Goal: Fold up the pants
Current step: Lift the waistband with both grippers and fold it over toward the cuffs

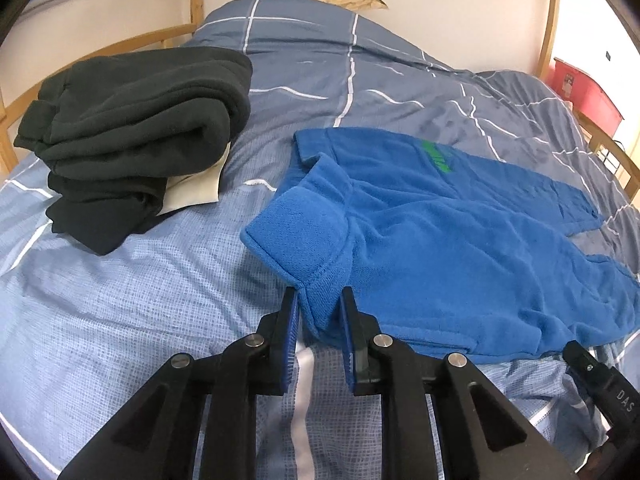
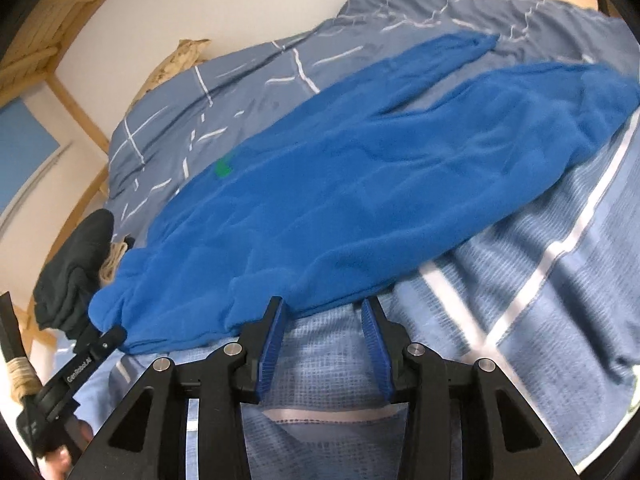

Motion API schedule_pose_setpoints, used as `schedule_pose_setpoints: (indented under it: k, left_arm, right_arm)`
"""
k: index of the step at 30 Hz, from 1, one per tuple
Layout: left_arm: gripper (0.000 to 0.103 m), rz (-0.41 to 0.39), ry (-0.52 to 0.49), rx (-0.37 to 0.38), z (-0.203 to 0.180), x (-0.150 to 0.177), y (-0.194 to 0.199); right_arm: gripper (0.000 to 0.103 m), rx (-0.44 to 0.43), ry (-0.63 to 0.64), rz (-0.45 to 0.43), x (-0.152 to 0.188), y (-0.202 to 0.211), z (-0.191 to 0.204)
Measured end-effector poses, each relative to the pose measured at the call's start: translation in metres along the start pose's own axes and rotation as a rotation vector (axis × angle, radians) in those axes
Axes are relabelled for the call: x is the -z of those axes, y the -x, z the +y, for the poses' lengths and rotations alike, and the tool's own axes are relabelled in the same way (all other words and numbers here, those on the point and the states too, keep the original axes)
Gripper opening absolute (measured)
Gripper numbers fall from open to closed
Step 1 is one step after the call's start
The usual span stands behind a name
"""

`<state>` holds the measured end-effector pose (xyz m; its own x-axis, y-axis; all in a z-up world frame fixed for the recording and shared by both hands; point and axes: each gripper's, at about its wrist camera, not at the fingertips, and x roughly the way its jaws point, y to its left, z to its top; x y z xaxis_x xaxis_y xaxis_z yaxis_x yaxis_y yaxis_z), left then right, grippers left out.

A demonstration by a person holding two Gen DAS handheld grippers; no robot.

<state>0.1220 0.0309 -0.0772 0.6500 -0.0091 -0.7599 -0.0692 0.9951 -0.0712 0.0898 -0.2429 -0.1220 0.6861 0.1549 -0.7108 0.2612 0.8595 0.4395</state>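
Blue fleece pants (image 1: pixel 440 232) with a small green logo lie spread on the bed, legs pointing away to the right. Their waistband corner is flipped up. My left gripper (image 1: pixel 320 300) has its jaws on either side of that waistband edge, with a gap still showing on both sides. In the right wrist view the pants (image 2: pixel 340 184) stretch across the bed. My right gripper (image 2: pixel 324 308) is open at the near edge of the pants, touching nothing. The left gripper's tip (image 2: pixel 100 340) shows at the lower left there.
A stack of folded dark clothes (image 1: pixel 132 128) with something white under it sits on the bed at the left. The blue checked duvet (image 1: pixel 140 300) covers the bed. A wooden bed frame (image 1: pixel 612 152) runs along the sides, with a red box (image 1: pixel 584 88) beyond it.
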Motion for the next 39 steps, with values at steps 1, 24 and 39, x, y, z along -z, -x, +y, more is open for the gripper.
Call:
schedule_pose_setpoints:
  k: [1, 24, 39]
  left_arm:
    - [0.020, 0.001, 0.000, 0.001, 0.000, 0.000, -0.001]
    - [0.018, -0.016, -0.002, -0.001, -0.001, 0.006, 0.003]
    - [0.018, -0.017, 0.040, 0.030, -0.001, -0.006, 0.031]
  right_arm:
    - [0.041, -0.004, -0.003, 0.012, 0.000, -0.003, 0.000]
    - [0.010, 0.049, -0.035, -0.087, -0.020, 0.002, -0.014]
    - [0.009, 0.035, 0.041, -0.205, -0.040, 0.049, 0.001]
